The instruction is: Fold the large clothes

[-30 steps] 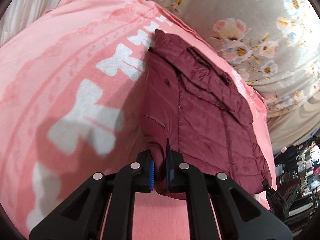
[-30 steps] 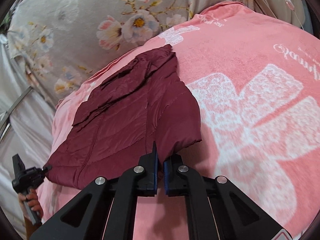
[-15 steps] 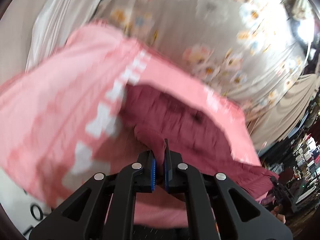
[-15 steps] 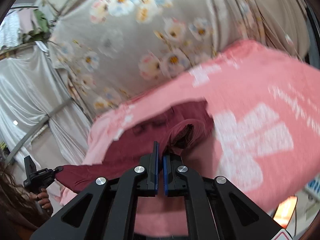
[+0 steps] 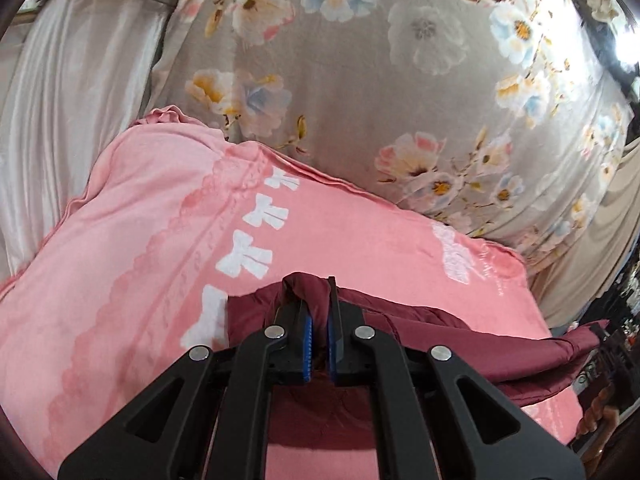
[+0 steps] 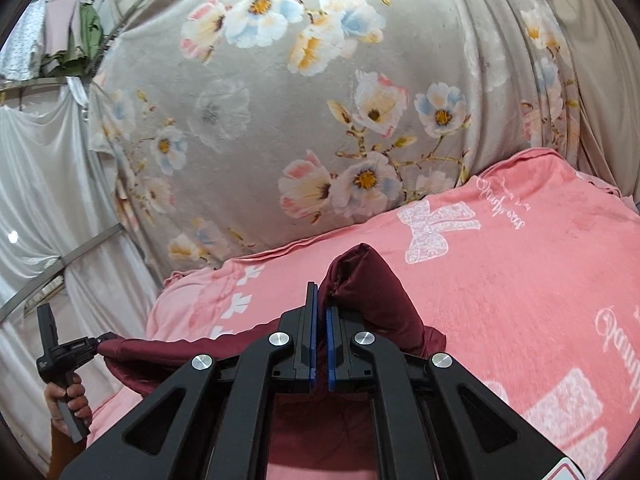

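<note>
- Two grippers each pinch one maroon puffer jacket (image 5: 460, 332), which is raised at both gripped edges above a pink blanket (image 5: 140, 248).
- The left gripper (image 5: 319, 320) has its jaws closed together on a bunched fold of the jacket; the fabric humps up over the fingertips and falls away to the right in the left wrist view.
- From that fold the jacket stretches rightward as a long quilted band, its far end reaching the picture's right edge, where something dark meets it, probably the other gripper, though that corner is too dim to be sure.
- The right gripper (image 6: 321, 332) has its jaws clamped on another part of the jacket (image 6: 372, 296), which rises in a padded hump just right of the blue pads (image 6: 330, 344).
- In the right wrist view, the jacket runs leftward from the jaws to the left gripper (image 6: 86, 347), seen from outside, with the person's left hand (image 6: 70, 398) wrapped round its handle.
- The blanket carries white bow prints (image 6: 436, 226) and covers the surface below both grippers.
- A grey floral cloth (image 5: 380, 80) hangs behind the blanket, filling the upper half of both views.
- A pale satin curtain (image 6: 36, 184) hangs to the left of the floral cloth.
</note>
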Demonstrator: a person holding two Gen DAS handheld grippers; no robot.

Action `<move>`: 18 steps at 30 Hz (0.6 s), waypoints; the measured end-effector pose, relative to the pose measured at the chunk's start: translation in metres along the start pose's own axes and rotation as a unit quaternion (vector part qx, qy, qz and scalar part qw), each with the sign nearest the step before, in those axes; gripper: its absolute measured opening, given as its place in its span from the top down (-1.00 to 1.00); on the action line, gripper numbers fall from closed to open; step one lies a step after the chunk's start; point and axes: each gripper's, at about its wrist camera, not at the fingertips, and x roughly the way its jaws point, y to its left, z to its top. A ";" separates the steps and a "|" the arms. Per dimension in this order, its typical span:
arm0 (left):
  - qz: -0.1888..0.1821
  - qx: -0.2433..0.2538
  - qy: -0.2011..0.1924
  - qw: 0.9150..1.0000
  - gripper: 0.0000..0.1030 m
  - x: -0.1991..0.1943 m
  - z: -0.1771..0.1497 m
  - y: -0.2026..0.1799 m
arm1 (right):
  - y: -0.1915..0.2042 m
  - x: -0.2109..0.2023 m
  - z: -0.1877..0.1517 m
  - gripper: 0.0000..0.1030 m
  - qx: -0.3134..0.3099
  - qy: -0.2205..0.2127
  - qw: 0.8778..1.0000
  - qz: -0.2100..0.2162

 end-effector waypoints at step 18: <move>0.099 0.054 0.091 0.989 0.92 0.170 -0.011 0.010 | -0.058 0.169 -0.019 0.95 0.037 0.090 0.993 -0.062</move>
